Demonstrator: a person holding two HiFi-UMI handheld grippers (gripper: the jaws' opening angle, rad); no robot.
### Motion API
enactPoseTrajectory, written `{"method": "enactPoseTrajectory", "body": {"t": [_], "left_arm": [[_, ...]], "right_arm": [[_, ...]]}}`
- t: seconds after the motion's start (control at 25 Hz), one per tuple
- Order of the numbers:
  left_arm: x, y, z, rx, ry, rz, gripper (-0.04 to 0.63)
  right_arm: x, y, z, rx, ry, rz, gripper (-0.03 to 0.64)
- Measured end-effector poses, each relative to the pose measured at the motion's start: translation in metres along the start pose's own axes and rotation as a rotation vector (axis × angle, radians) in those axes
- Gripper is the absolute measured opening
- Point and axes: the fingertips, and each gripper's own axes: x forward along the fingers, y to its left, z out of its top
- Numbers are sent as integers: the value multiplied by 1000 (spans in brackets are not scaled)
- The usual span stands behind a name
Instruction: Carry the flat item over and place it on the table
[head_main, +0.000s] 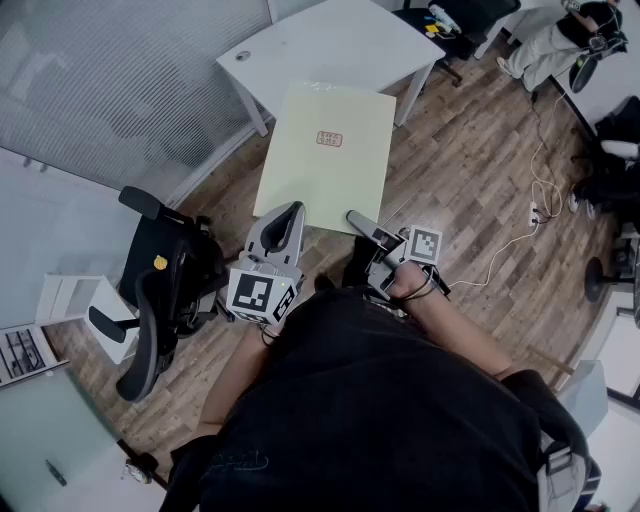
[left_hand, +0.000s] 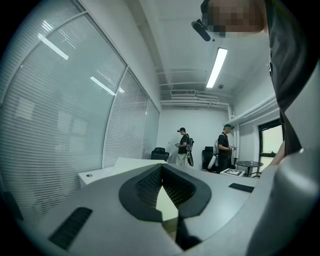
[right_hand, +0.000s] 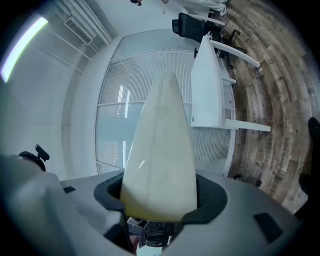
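Observation:
A large, thin, pale yellow-green board (head_main: 325, 160) with a small red mark in its middle hangs level above the wood floor. Its far edge reaches the near edge of the white table (head_main: 320, 45). My left gripper (head_main: 285, 225) is shut on the board's near edge at the left. My right gripper (head_main: 360, 225) holds the same edge further right. The left gripper view shows the board (left_hand: 166, 199) edge-on, pinched between the dark pads. In the right gripper view the board (right_hand: 160, 150) fills the gap between the jaws and runs away towards the table (right_hand: 207, 85).
A black office chair (head_main: 165, 285) stands close on my left, beside a glass wall with blinds. White cables (head_main: 520, 235) trail over the floor at the right. More chairs and a seated person (head_main: 560, 35) are beyond the table. Two standing people (left_hand: 183, 146) are across the room.

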Motion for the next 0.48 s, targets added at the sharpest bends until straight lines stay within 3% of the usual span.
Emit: {"method": "enactPoseTrajectory", "body": {"t": [0.48], "left_arm": [[2, -3, -2, 0, -1, -3, 14]], "right_arm": [[3, 4, 2, -18, 18, 19, 296]]}}
